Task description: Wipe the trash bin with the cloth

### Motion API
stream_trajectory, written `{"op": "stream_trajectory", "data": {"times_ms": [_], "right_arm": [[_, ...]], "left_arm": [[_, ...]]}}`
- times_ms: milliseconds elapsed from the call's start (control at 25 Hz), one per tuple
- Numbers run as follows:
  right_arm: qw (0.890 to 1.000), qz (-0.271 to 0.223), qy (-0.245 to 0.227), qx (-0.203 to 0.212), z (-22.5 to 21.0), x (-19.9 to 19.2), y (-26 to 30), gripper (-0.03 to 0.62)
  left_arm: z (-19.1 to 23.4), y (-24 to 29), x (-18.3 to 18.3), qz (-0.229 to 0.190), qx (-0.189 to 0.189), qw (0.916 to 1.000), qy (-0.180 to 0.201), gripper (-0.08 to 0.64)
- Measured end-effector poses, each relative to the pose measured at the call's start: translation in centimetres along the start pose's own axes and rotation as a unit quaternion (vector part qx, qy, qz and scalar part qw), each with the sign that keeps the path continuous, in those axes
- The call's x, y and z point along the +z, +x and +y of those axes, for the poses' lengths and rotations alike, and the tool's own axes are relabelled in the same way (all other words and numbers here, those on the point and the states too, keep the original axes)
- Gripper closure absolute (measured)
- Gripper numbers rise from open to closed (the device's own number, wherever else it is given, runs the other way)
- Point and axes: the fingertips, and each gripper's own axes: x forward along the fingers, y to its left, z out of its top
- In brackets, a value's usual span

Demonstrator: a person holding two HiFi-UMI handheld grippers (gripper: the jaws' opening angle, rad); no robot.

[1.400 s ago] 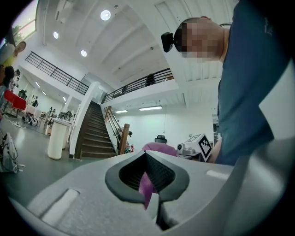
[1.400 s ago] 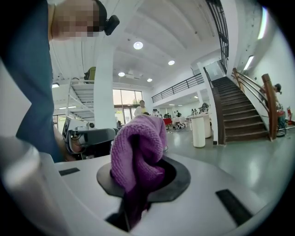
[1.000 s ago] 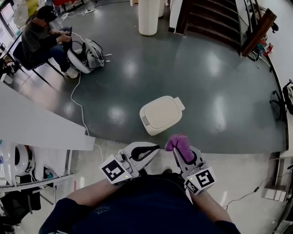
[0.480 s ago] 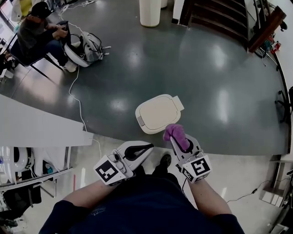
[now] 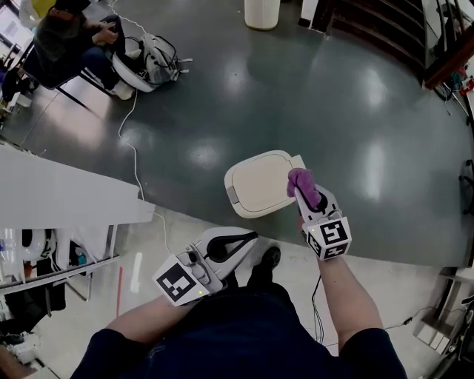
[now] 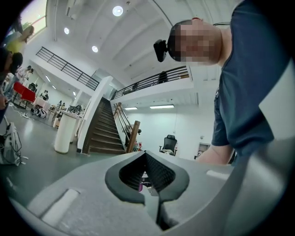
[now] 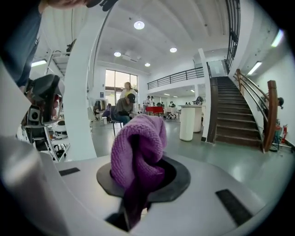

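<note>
A cream trash bin [image 5: 259, 183] with its lid down stands on the dark floor, seen from above in the head view. My right gripper [image 5: 305, 191] is shut on a purple knitted cloth [image 5: 303, 185], which hangs over the bin's right edge. In the right gripper view the cloth [image 7: 138, 148] bulges out from between the jaws. My left gripper [image 5: 238, 242] is held low by my body, below the bin, its jaws shut with nothing in them; the left gripper view [image 6: 148, 186] points up at the hall.
A white desk [image 5: 59, 194] runs along the left with a cable [image 5: 137, 166] trailing across the floor. A seated person [image 5: 63, 41] and a backpack [image 5: 152, 61] are at the far left. A white cylinder bin [image 5: 262, 13] and stairs [image 5: 385, 33] stand at the back.
My right gripper has moved forward and up with the cloth, from near my body to over the bin's right edge. The left gripper stayed low. The head view shifted closer to the bin.
</note>
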Motion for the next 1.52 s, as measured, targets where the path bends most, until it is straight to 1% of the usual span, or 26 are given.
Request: {"op": "stream_trajectory", "data": {"times_ms": [160,320,400,600,840,1040,1120,1240,1360,1520], "right_arm": [[1.000,0.013,-0.010,-0.001,-1.8,-1.1,3.6,0.517],[0.999,0.035,-0.020,-0.001,-2.7,-2.8,7.0,0.517],[0.998,0.050,-0.027,0.001,-3.1,-3.9,8.5,0.517],[0.995,0.087,-0.045,0.005,-4.5,-7.1,11.6,0.517],[0.988,0.139,-0.071,0.000,-5.9,-10.9,15.7,0.517],[0.978,0.192,-0.078,0.012,-6.5,-14.5,18.6,0.517],[0.975,0.205,-0.077,0.017,-6.0,-15.2,19.4,0.517],[0.975,0.205,-0.079,0.024,-4.4,-15.2,20.6,0.517],[0.973,0.205,-0.092,0.049,-1.3,-14.8,21.6,0.517],[0.969,0.203,-0.107,0.088,4.0,-14.6,22.7,0.517]], "left_arm": [[1.8,0.6,-1.0,0.013,0.016,0.9998,0.008,0.561],[4.3,2.0,-2.3,0.025,0.025,0.9993,0.011,0.561],[5.4,2.8,-2.8,0.025,0.027,0.9992,0.015,0.561],[7.3,4.5,-4.0,0.026,0.031,0.9991,0.009,0.561],[9.3,4.3,-5.1,0.026,0.038,0.9989,-0.008,0.561],[10.1,3.2,-5.9,0.038,0.042,0.9983,-0.017,0.561],[10.6,2.4,-5.9,0.035,0.044,0.9983,-0.017,0.561],[11.2,0.7,-5.9,0.030,0.051,0.9980,-0.023,0.561],[11.5,-0.6,-6.1,0.032,0.055,0.9977,-0.024,0.561],[11.6,-2.2,-6.2,0.026,0.063,0.9973,-0.027,0.561]]}}
